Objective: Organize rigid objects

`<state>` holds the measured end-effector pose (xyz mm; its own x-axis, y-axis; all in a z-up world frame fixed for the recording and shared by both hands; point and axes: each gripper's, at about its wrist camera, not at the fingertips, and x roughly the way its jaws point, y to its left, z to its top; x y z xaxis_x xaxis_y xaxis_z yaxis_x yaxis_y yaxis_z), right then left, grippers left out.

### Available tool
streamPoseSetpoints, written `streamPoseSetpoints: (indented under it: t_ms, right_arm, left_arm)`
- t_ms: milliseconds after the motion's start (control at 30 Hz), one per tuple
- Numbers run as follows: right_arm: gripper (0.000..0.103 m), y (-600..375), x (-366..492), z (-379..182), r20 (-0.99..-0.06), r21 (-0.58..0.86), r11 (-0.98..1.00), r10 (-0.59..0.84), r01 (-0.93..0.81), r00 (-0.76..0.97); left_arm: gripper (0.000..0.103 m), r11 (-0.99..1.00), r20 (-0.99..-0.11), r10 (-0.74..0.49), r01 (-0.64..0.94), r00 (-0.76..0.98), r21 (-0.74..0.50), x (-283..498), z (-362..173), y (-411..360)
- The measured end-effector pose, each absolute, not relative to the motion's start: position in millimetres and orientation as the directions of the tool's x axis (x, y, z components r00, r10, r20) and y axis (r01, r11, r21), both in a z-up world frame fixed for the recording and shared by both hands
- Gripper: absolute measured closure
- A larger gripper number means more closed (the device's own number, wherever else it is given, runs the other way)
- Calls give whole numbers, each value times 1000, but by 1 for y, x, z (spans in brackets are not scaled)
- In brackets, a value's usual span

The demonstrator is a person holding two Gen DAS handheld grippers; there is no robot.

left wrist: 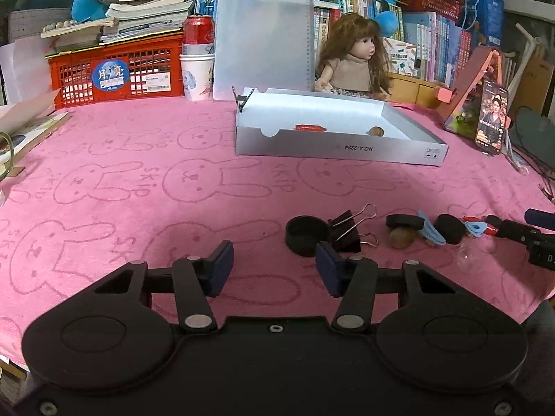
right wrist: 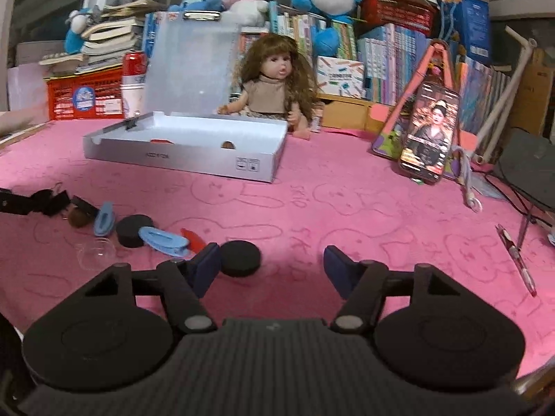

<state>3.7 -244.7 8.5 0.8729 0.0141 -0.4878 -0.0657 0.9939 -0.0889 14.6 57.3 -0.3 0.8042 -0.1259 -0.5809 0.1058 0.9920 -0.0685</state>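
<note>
Sorting barely begun: box holds perhaps three items, binder clip, cup, discs and hair clips wait; left gripper and right gripper gape empty.

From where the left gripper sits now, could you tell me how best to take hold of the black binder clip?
Grip the binder clip across its black body, coming from above: the wire handles splay out thin and springy. Mind the round black cap close on its left.
</note>
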Motion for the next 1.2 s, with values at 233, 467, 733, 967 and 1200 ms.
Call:
streamPoseSetpoints:
  t_ms: [233,467,733,967,1200]
  right_arm:
    - [33,-243,3,8,-475,-116,991,3,-66,880]
    - [43,-226,6,5,-485,-138,982,44,-126,873]
    - [52,-222,8,3,-492,-105,985,70,-139,868]
    - [53,-221,7,3,-481,-105,983,83,-152,873]
    - [53,-211,9,3,-476,-110,976,113,-186,872]
  left_arm:
    - [53,993,-576,-119,104,809,-59,17,-1,53]
    - [53,993,-574,-119,108,810,-54,19,-1,50]
    - [53,993,-565,-117,110,817,-47,21,-2,48]
    - [53,994,-560,-110,108,821,-36,28,-3,43]
    - [53,994,-552,-94,104,829,-14,33,-5,37]
